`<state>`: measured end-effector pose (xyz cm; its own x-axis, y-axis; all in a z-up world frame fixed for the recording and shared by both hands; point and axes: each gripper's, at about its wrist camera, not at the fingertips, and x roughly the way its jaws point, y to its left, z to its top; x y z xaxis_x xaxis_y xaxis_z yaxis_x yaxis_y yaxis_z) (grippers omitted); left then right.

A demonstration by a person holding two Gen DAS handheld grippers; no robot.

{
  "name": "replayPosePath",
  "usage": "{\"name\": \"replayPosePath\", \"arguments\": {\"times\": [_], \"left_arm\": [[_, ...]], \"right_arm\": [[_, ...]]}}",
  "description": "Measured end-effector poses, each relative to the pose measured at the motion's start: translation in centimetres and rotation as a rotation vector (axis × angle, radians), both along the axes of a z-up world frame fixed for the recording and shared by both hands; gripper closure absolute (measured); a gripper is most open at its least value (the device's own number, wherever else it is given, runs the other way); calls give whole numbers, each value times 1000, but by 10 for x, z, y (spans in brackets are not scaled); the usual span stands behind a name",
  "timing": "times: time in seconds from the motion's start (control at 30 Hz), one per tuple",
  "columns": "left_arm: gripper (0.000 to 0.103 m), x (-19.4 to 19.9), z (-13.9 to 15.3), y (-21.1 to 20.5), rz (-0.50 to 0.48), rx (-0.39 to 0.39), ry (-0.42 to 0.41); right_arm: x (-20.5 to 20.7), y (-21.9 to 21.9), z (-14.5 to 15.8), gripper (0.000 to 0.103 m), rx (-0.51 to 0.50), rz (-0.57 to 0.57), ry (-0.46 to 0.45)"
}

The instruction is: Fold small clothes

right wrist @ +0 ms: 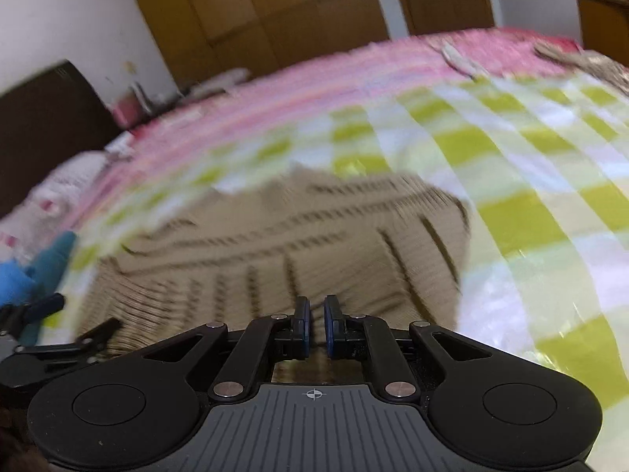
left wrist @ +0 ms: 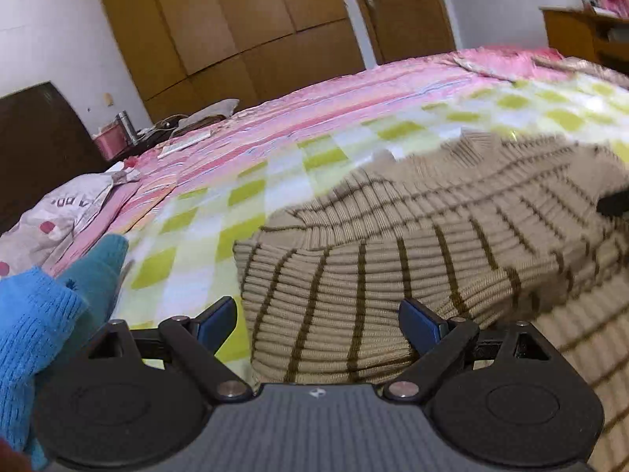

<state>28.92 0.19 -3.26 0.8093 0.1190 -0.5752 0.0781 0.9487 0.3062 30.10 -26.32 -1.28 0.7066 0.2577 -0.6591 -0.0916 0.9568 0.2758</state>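
Bed fills both views, checked sheet on top. Beige striped sweater lies on sheet, centre-right. Blue knitwear lower left. Left gripper released, over sweater edge. Right gripper clenched, nothing visibly between pads.

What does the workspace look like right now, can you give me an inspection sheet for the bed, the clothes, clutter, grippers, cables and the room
Surface: bed with a pink striped cover and a green checked sheet over it.
Job's things: beige striped sweater, partly folded on the checked sheet; blue knit garments at its left.
Clutter: spotted pillow; small items on the bedside stand, too blurred to name.
Grippers: left gripper, jaws open over the sweater edge; right gripper, jaws nearly shut, nothing seen between them.
Cables: nothing seen.
Surroundings: wooden wardrobe, door, dark headboard.
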Motion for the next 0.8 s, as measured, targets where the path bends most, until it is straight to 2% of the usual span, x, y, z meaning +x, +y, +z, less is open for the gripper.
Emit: {"name": "replayPosePath", "arguments": {"times": [0.23, 0.33, 0.37, 0.5, 0.6, 0.8], "left_arm": [[8, -11, 8, 1, 12, -11, -14], [8, -11, 4, -4, 14, 30, 14], [8, -12, 6, -5, 15, 38, 9], [8, -29, 19, -2, 3, 12, -11], [8, -47, 27, 3, 1, 15, -31], [8, -83, 42, 18, 15, -29, -57]], "right_arm": [[-17, 3, 8, 91, 21, 44, -37], [-12, 12, 0, 87, -28, 53, 32], [-13, 11, 2, 87, -22, 49, 26], [-31, 7, 19, 87, 10, 65, -2], [-53, 2, 33, 87, 18, 67, -28], [-100, -14, 59, 87, 59, 61, -53]]}}
